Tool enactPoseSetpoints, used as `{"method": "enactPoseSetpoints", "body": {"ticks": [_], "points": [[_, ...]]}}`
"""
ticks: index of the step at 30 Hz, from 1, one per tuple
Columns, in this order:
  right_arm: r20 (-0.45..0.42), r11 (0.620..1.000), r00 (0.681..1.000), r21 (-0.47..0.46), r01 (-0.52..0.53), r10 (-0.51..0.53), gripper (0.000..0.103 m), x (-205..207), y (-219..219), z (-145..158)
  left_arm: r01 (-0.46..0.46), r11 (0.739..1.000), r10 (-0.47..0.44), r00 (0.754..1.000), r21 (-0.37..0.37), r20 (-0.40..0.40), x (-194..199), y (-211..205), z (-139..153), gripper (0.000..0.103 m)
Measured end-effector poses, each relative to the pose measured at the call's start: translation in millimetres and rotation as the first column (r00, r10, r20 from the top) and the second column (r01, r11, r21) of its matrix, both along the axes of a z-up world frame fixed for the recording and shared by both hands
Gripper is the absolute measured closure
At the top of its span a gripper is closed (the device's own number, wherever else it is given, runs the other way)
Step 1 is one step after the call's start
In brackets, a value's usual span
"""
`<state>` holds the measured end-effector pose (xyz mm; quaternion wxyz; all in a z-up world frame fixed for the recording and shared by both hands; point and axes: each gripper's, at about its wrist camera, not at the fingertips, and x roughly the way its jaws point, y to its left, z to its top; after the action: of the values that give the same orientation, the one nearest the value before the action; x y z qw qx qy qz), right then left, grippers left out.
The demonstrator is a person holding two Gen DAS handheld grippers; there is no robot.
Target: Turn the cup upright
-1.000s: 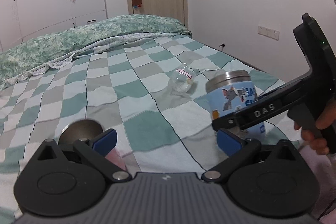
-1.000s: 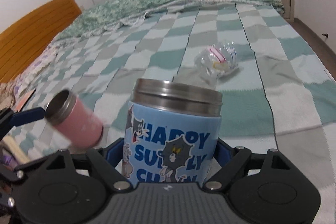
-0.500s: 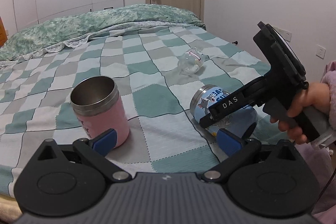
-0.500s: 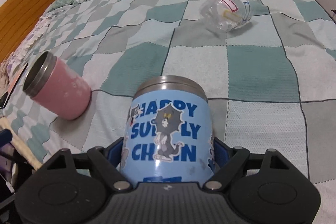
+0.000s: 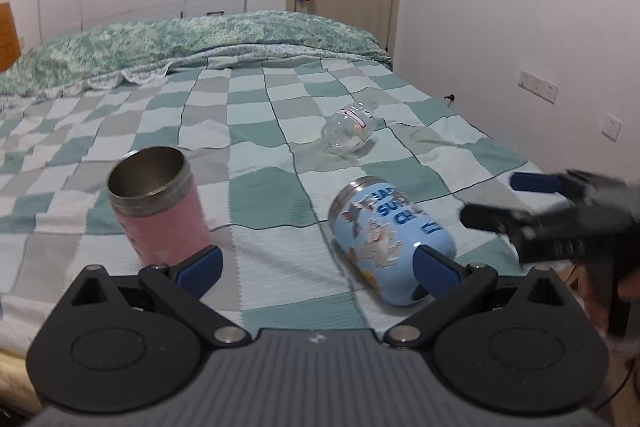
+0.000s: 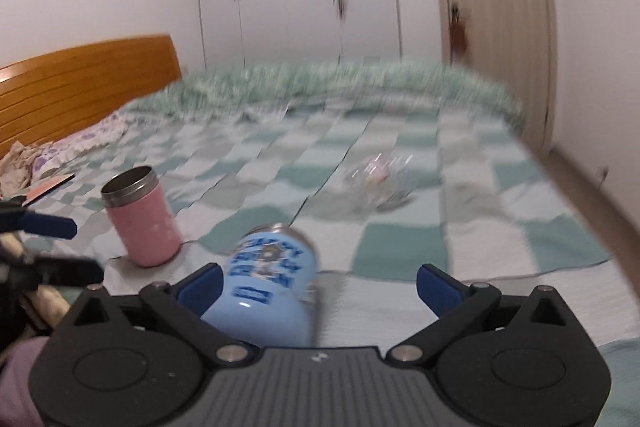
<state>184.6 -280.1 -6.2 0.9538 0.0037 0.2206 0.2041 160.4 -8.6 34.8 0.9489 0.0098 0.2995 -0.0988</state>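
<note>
A blue cartoon-print steel cup (image 5: 390, 235) lies on its side on the checked bedspread, mouth pointing away; it also shows in the right wrist view (image 6: 268, 279). A pink steel cup (image 5: 158, 211) stands upright to its left, also in the right wrist view (image 6: 140, 217). My left gripper (image 5: 316, 267) is open and empty, low over the near edge between the two cups. My right gripper (image 6: 318, 285) is open and empty; the blue cup lies by its left finger, free of it. The right gripper appears blurred at the right of the left wrist view (image 5: 560, 211).
A clear plastic cup (image 5: 350, 133) lies on its side farther up the bed, also in the right wrist view (image 6: 378, 181). A green quilt (image 5: 192, 43) is piled at the far end. A wooden headboard (image 6: 80, 83) is at left, a wall with sockets (image 5: 538, 91) at right.
My right gripper has opened and let go of the blue cup, which now lies on its side. The right gripper has pulled back and tilted up. The pink cup stands upright, unmoved.
</note>
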Motion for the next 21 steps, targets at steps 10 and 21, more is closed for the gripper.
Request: {"method": "enactPoseSetpoints", "body": {"ticks": [10, 21], "points": [[0.167, 0.998, 0.985, -0.032, 0.045, -0.039, 0.000, -3, -35, -37, -0.060, 0.998, 0.056, 0.992, -0.031, -0.115, 40, -63, -12, 0.000], [0.193, 0.999, 0.981, -0.020, 0.035, -0.030, 0.000, 32, -56, -52, -0.139, 0.990, 0.137, 0.943, 0.016, -0.303, 124, -92, -30, 0.000]]}}
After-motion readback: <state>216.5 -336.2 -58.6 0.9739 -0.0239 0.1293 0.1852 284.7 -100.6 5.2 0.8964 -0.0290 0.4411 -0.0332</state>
